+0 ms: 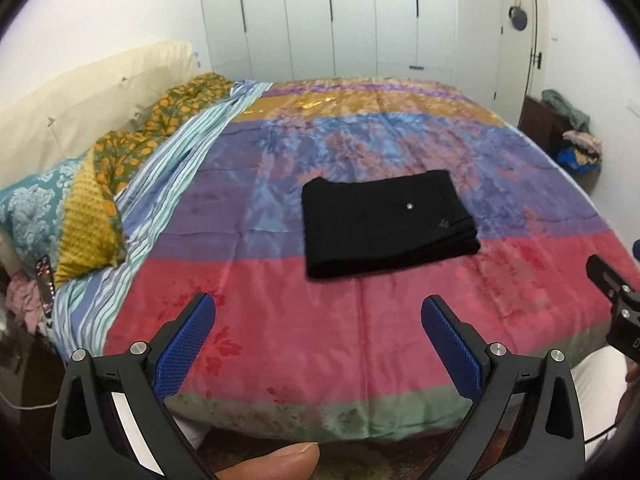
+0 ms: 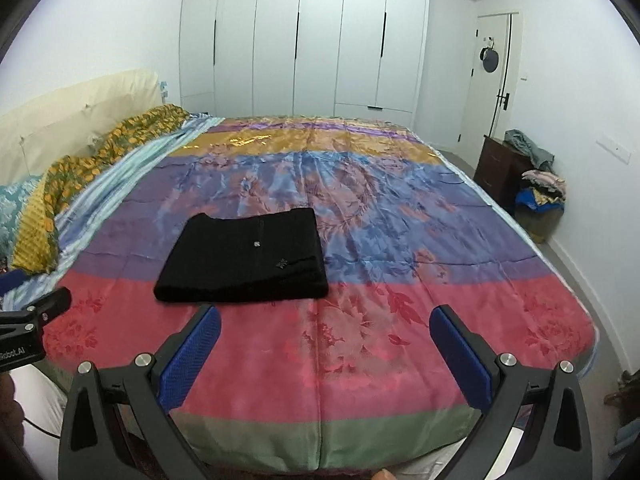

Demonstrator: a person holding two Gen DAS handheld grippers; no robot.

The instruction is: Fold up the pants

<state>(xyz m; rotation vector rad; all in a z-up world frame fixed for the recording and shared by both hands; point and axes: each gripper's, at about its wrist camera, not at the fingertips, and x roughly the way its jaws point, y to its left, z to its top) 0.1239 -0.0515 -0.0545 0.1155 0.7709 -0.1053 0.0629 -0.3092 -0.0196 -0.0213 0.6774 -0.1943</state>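
Black pants (image 1: 386, 222) lie folded into a compact rectangle on the striped satin bedspread (image 1: 280, 300); they also show left of centre in the right wrist view as black pants (image 2: 248, 258). My left gripper (image 1: 318, 312) hovers above the bed's near edge, open and empty, short of the pants. My right gripper (image 2: 325, 322) is open too, with nothing between its blue pads, just in front and to the right of the pants. Each gripper's body shows at the edge of the other's view.
Pillows and a floral blanket (image 1: 132, 140) pile at the bed's left by the cream headboard (image 1: 80, 96). White wardrobes (image 2: 304, 40) fill the back wall. A dark cabinet (image 2: 500, 168) with clothes and a basket stands right of the bed, near a door.
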